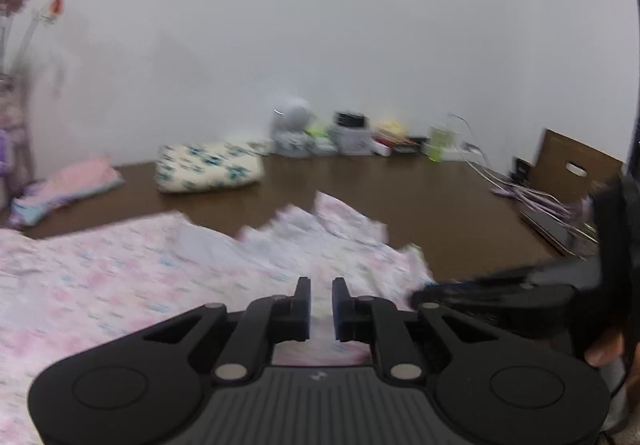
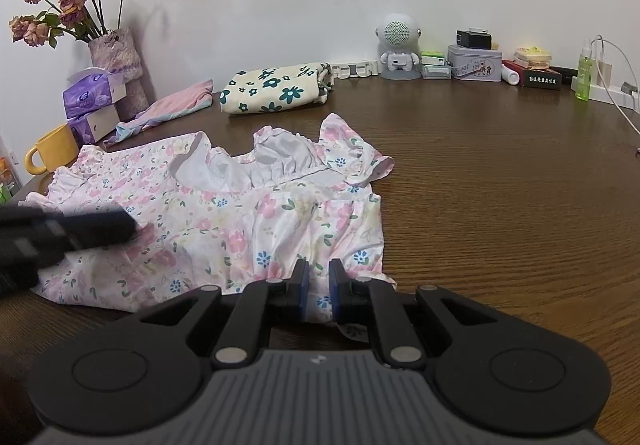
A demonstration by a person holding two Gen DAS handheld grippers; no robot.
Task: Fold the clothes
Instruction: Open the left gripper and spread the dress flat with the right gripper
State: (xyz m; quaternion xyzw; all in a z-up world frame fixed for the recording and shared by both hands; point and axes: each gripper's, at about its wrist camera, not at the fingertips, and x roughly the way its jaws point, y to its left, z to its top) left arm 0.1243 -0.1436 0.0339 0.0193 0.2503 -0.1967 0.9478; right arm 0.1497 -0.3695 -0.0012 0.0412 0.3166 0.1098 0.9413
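Observation:
A pink floral dress lies spread on the brown table, with its ruffled collar toward the wall. My right gripper sits at the dress's near hem, its jaws nearly together with fabric pinched between the blue pads. My left gripper hovers low over the same dress; the view is blurred, and fabric fills the narrow gap between its fingers. In the right wrist view the left gripper shows as a dark blur over the dress's left side. The right gripper enters the left wrist view from the right, with a hand behind it.
A folded cream flowered cloth and a pink garment lie near the wall. A yellow mug, tissue packs and a vase of dried roses stand at the left. A robot-shaped speaker, a tin, a green bottle and cables line the back right.

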